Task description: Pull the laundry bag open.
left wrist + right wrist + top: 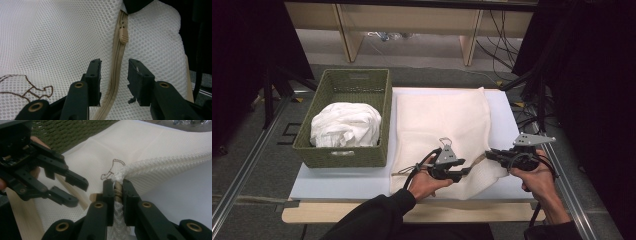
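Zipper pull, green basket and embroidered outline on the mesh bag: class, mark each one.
zipper pull [123, 35], left gripper view, on its tan tab.
green basket [343, 156], high view, on its front wall.
embroidered outline [113, 168], right gripper view, on the brown stitching.

Zipper [117, 62] running under the black body of the right hand-held gripper [136, 3] at the frame top, far end hidden. Embroidered brown outline [27, 88] beside the left hand-held gripper [115, 75] cut by the frame edge, shape unreadable. Mesh edge swallowed between the right hand-held gripper's pads [109, 195].
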Demonstrator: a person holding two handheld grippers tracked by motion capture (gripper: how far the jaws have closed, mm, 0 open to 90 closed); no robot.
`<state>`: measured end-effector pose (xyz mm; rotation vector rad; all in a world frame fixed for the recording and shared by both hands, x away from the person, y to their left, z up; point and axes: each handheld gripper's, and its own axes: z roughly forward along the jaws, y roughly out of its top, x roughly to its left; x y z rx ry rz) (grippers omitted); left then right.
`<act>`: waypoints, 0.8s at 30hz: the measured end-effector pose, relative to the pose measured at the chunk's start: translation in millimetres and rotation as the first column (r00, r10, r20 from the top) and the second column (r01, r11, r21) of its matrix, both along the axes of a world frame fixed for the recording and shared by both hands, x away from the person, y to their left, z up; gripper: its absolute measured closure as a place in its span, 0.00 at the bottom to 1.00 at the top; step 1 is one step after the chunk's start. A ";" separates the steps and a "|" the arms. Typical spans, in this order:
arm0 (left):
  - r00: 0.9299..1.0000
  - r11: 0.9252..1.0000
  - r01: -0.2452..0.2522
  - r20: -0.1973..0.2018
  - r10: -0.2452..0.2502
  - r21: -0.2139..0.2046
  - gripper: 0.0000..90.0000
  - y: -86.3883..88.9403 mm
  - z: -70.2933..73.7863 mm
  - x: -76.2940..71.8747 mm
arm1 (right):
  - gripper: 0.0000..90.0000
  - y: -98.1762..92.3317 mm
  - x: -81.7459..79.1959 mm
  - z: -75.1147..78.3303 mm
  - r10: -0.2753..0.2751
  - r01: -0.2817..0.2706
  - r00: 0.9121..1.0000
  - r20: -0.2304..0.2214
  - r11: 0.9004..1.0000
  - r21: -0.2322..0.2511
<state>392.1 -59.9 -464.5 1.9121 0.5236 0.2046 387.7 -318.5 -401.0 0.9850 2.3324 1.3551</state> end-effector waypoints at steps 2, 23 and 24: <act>1.000 1.000 0.007 0.012 -0.007 -0.004 0.70 -0.8 0.0 1.5 | 0.93 3.4 0.9 0.6 0.004 -0.004 1.000 0.005 1.000 0.002; 0.999 1.000 0.020 0.027 -0.020 -0.007 0.78 -4.6 6.1 3.2 | 0.93 24.3 1.1 5.6 0.051 -0.050 0.999 0.012 0.997 -0.061; 0.999 0.999 0.032 0.034 -0.032 -0.008 0.78 -4.7 6.6 3.3 | 0.93 24.9 0.8 5.6 0.048 -0.047 0.999 0.010 0.997 -0.066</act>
